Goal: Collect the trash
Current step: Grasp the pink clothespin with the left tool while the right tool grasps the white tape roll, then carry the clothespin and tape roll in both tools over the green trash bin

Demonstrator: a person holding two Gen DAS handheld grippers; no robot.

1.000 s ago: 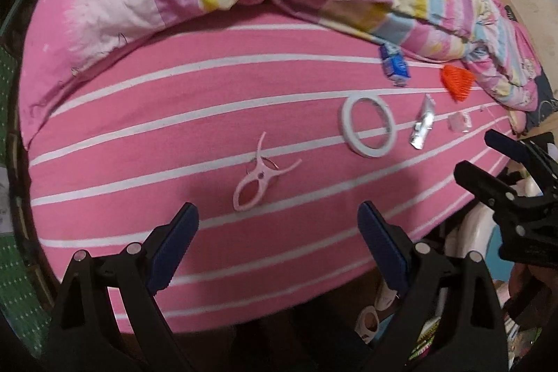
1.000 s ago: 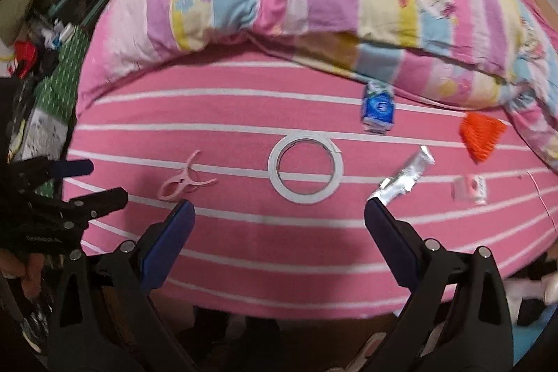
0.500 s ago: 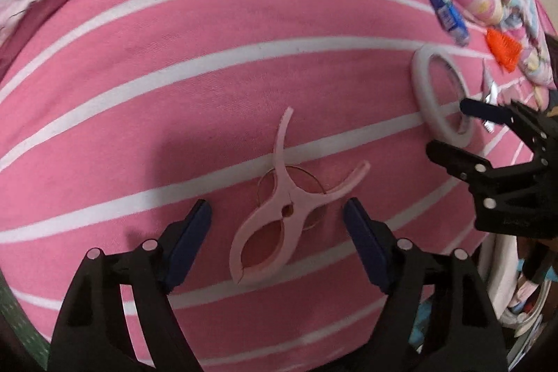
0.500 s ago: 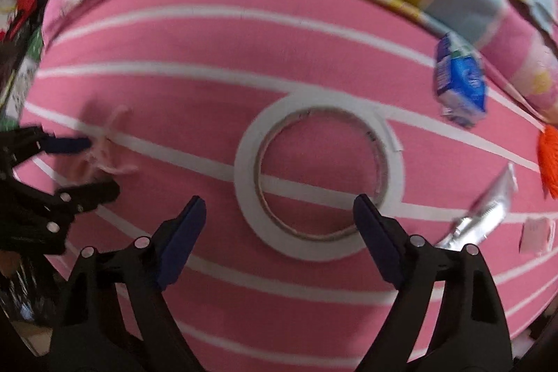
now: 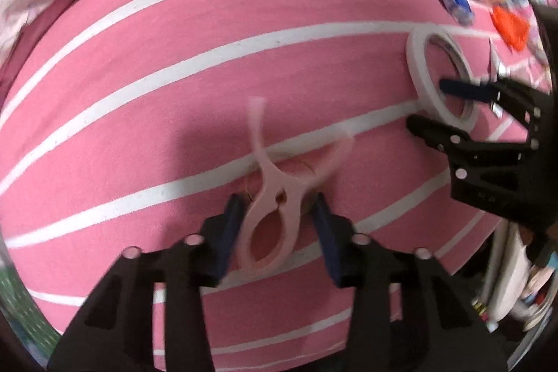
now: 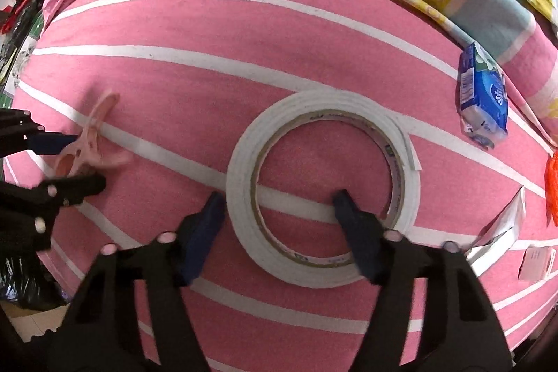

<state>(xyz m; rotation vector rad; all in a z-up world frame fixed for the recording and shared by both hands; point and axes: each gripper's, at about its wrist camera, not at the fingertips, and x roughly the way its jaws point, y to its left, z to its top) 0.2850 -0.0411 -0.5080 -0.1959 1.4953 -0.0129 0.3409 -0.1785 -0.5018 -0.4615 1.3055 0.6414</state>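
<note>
Left claw [image 5: 275, 225] pinches your pink clothespin [image 5: 270, 215]. Right claw [image 6: 279, 215] straddles the tape roll's [image 6: 322, 194] wall, half-open, for an edge grip.

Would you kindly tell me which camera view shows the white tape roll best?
The right wrist view: the tape roll lies whole and sharp at centre, one finger inside the ring, one outside. The left wrist view shows it small at the right edge, foreshortened, partly covered by the right gripper.

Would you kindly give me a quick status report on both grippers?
Left gripper closing around pink plastic clothes peg. Right gripper straddling near rim of white tape roll, one finger inside. Nothing in the way.
</note>
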